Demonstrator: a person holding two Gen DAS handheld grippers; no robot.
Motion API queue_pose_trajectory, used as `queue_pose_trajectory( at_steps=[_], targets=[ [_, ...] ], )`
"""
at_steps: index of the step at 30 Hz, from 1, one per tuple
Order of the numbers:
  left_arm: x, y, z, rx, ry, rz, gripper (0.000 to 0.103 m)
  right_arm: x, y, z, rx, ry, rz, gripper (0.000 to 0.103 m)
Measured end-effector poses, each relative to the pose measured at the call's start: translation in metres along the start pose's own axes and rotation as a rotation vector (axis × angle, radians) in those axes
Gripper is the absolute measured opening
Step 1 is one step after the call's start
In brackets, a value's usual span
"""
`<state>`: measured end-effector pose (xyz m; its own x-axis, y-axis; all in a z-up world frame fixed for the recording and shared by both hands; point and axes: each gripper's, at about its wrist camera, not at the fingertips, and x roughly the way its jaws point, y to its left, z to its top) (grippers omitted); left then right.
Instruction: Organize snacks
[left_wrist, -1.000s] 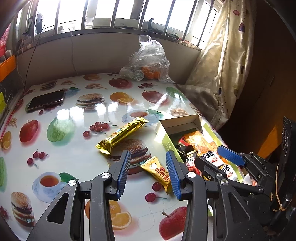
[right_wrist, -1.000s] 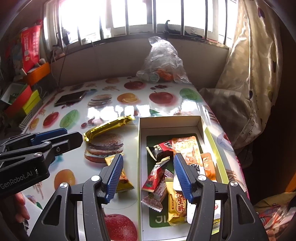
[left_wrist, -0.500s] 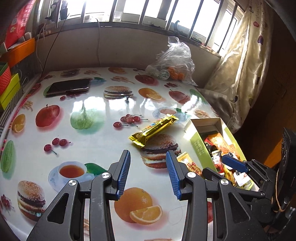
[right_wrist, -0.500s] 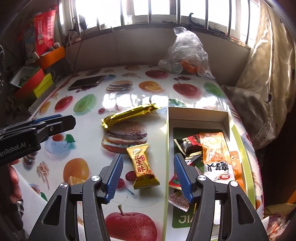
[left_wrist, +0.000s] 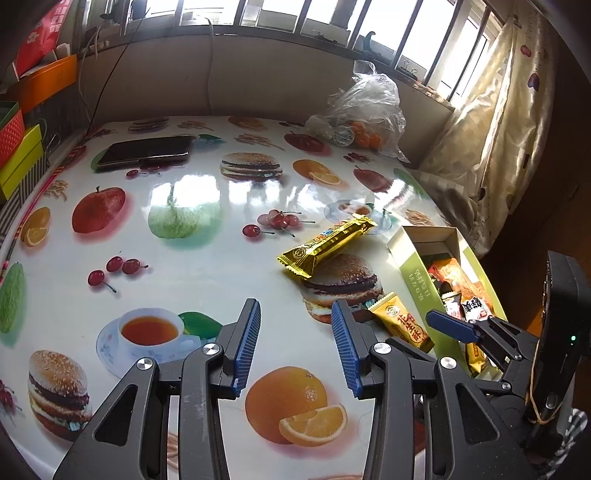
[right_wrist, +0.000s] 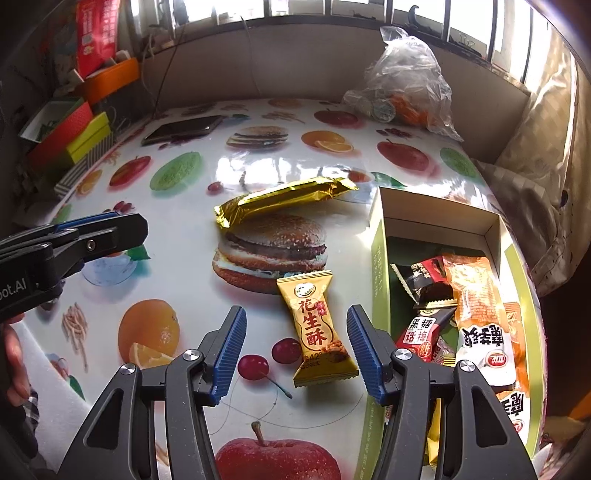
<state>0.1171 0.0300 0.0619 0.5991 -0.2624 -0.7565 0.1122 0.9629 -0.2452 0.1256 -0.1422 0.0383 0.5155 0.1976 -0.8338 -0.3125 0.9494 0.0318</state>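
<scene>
A small yellow peanut-candy packet lies on the fruit-print table, between and just ahead of my open right gripper. It also shows in the left wrist view. A long gold bar lies farther back, also seen in the left wrist view. A green-and-white box to the right holds several snack packets; it shows in the left wrist view too. My left gripper is open and empty above the table, left of the packet.
A phone lies at the back left. A clear plastic bag of items stands at the back right. Coloured boxes are stacked off the table's left side. A curtain hangs on the right.
Both grippers have moved left and pulled back. The right gripper went from over the box to over the yellow packet. The left gripper shifted away from that packet.
</scene>
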Motion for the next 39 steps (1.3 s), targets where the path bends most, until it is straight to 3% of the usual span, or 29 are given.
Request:
queue_pose_trajectory(
  at_steps=[11, 21, 39],
  targets=[
    [0.014, 0.007, -0.001, -0.011, 0.028, 0.003, 0.042, 0.025, 0.006, -0.002, -0.040, 0.048, -0.036, 0.052],
    [0.028, 0.008, 0.004, 0.001, 0.047, 0.007, 0.041, 0.027, 0.013, 0.000, -0.038, 0.029, -0.003, 0.023],
    [0.079, -0.029, 0.046, 0.187, 0.108, -0.075, 0.041, 0.013, 0.001, -0.010, 0.048, 0.001, 0.031, 0.021]
  ],
)
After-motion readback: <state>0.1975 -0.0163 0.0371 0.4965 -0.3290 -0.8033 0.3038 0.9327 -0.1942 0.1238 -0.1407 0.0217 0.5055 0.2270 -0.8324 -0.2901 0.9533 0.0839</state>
